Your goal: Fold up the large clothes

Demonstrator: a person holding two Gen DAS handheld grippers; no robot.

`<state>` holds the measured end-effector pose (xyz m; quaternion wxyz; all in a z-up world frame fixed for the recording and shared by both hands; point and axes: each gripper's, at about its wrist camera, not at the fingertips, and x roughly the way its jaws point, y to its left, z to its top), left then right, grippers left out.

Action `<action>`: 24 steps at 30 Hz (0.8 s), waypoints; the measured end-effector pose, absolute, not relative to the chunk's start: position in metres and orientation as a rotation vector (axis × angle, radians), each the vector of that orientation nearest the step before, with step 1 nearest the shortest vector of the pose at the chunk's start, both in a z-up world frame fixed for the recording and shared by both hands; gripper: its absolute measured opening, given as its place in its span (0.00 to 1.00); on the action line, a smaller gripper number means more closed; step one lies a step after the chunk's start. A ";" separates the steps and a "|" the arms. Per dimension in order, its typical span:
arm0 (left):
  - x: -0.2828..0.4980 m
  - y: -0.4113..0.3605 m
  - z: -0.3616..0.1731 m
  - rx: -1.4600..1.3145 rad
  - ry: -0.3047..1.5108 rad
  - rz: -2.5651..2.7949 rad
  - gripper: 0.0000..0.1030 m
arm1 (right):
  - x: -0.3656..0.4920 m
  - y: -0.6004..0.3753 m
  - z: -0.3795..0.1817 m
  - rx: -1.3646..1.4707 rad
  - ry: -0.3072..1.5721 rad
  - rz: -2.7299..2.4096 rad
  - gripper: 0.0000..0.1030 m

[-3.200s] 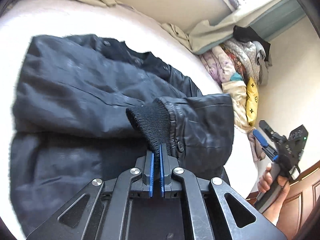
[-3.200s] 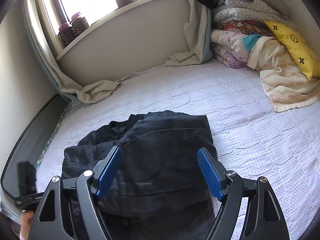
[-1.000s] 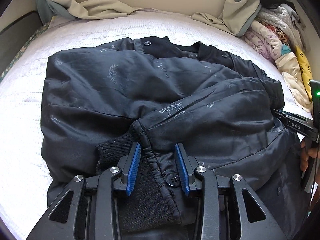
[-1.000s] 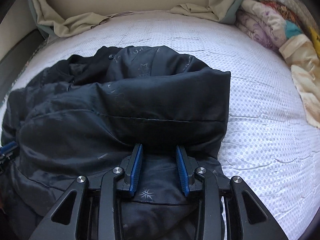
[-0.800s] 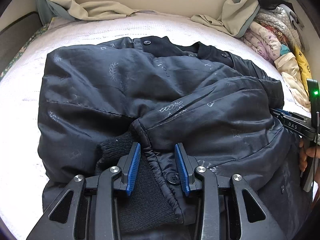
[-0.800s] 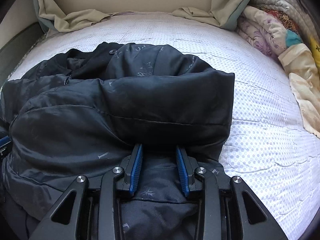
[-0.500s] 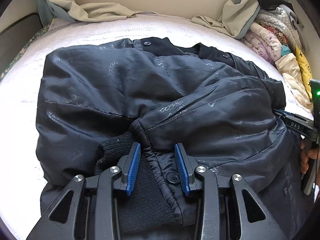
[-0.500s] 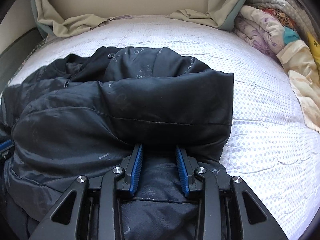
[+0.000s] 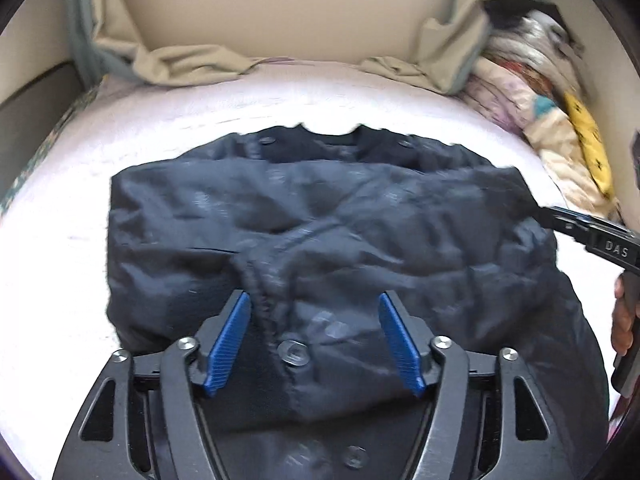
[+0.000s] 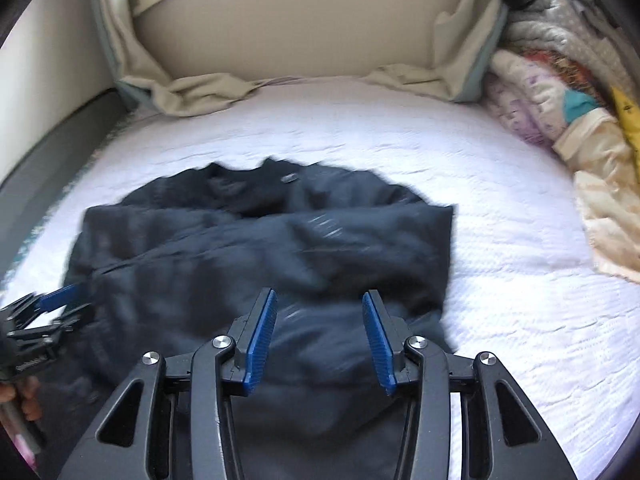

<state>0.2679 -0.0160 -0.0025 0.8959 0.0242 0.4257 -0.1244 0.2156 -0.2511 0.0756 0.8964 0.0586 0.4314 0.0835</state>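
A black padded jacket point(image 9: 328, 240) lies on the white bed, both sleeves folded across its front and the collar at the far end. It also shows in the right wrist view point(image 10: 260, 248). My left gripper point(image 9: 314, 320) is open, its jaws wide apart over the sleeve cuff point(image 9: 256, 300) near the jacket's near hem, holding nothing. My right gripper point(image 10: 319, 320) is open above the folded right sleeve, also empty. The right gripper shows at the right edge of the left wrist view point(image 9: 592, 236); the left gripper shows at the left edge of the right wrist view point(image 10: 52, 308).
The white quilted bed point(image 10: 500, 240) reaches to a beige wall with curtains point(image 9: 192, 60) pooled along its base. A pile of folded blankets and a yellow cushion point(image 9: 560, 120) sits at the far right. A dark bed frame point(image 10: 52, 148) runs along the left.
Both grippers have opened wider, let go of the jacket and pulled back and up from it. The jacket now lies further off in both views, which are blurred by motion.
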 end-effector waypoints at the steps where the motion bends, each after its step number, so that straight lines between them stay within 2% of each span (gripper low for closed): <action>1: 0.266 -0.022 -0.006 0.074 0.892 -0.271 0.70 | 0.214 -0.247 0.074 0.125 0.907 0.190 0.41; 6: 0.271 -0.029 -0.036 0.122 0.960 -0.249 0.71 | 0.213 -0.231 0.041 0.050 0.981 0.186 0.41; 8: 0.273 -0.028 -0.041 0.136 0.965 -0.240 0.76 | 0.215 -0.229 0.026 0.042 1.009 0.179 0.41; 13: 0.275 -0.025 -0.050 0.134 0.973 -0.244 0.78 | 0.216 -0.224 0.001 0.025 0.993 0.181 0.41; 24: 0.273 -0.021 -0.051 0.111 0.972 -0.255 0.79 | 0.221 -0.220 -0.012 0.003 0.966 0.184 0.41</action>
